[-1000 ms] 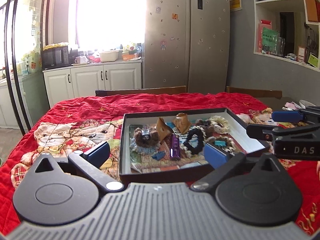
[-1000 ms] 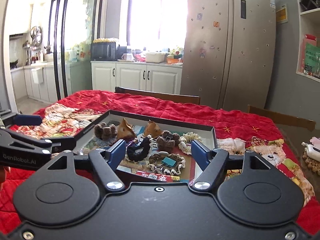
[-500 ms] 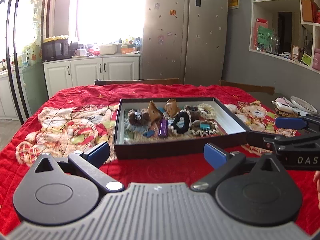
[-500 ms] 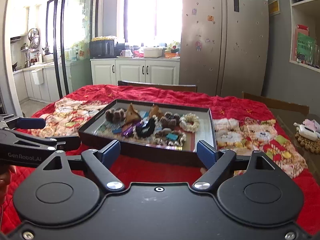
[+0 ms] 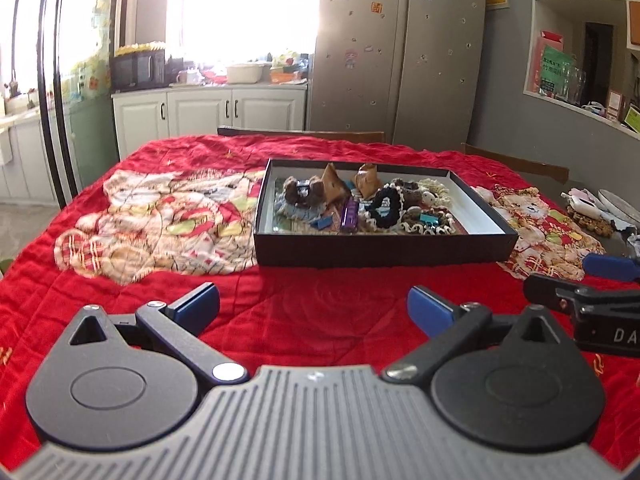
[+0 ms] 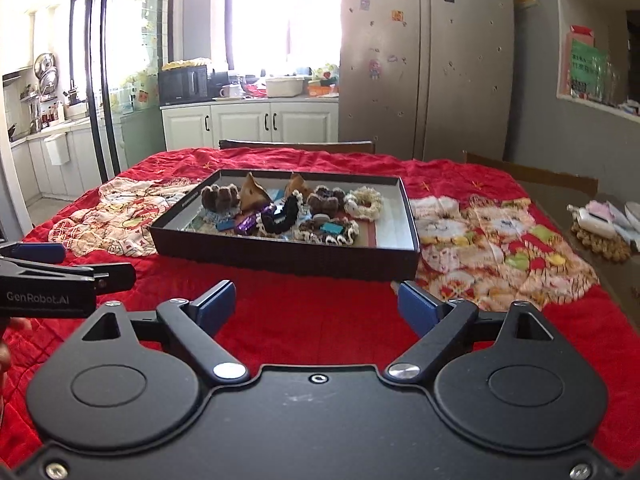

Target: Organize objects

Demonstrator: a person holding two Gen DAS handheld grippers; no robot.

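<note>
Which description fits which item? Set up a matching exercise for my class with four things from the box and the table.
Items:
1. black scrunchie
2. cream scrunchie
3. purple clip
4. box

Descriptions:
a. sits on the red cloth
b. lies nearest the box's bare white end
c. lies left of the black scrunchie
d. lies mid-box

Pairs: 1-d, 2-b, 3-c, 4-a

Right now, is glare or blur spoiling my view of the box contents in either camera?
Left wrist view: window blown out, haze spilling over the counter; box contents stay readable, slightly soft. Right wrist view: window glare milder, box clearer; fisheye bends the door frame.
</note>
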